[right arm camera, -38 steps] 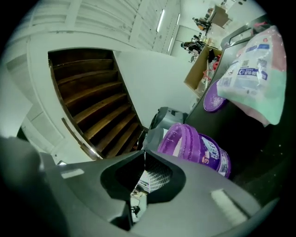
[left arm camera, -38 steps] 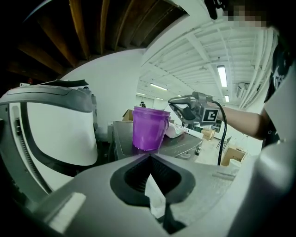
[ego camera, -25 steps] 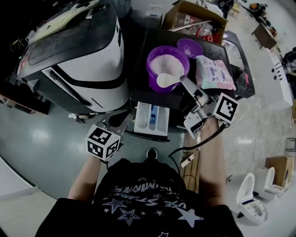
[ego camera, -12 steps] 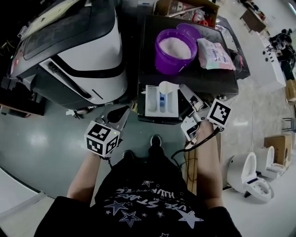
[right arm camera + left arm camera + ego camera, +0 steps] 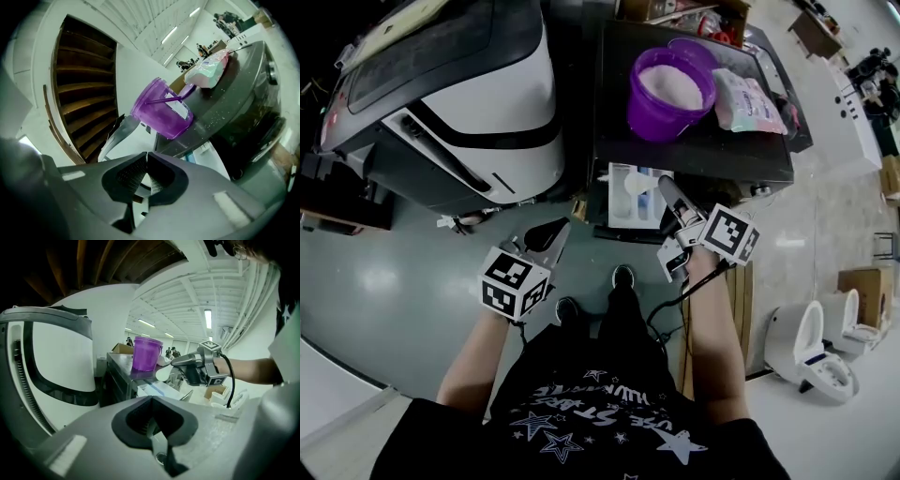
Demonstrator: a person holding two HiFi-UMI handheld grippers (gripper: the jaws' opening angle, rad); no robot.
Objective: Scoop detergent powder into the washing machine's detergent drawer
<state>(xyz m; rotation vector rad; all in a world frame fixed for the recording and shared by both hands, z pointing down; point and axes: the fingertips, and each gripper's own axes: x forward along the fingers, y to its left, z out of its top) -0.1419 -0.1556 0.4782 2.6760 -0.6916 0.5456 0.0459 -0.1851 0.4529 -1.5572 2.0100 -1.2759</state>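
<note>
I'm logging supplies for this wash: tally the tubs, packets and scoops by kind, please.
Round purple plastic tub of white powder: 1
Pink-and-teal soft packet: 1
White plastic scoop: 1
Total: 3

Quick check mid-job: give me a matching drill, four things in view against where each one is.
1. purple tub
2. scoop
3. pouch
4. left gripper

A. lying on the machine top, right of the tub
B. over the open drawer, in the right gripper's jaws
C. left of the drawer, jaws shut on nothing
D. on the machine top, holding white powder

Pairs: 1-D, 2-B, 3-A, 4-C
</note>
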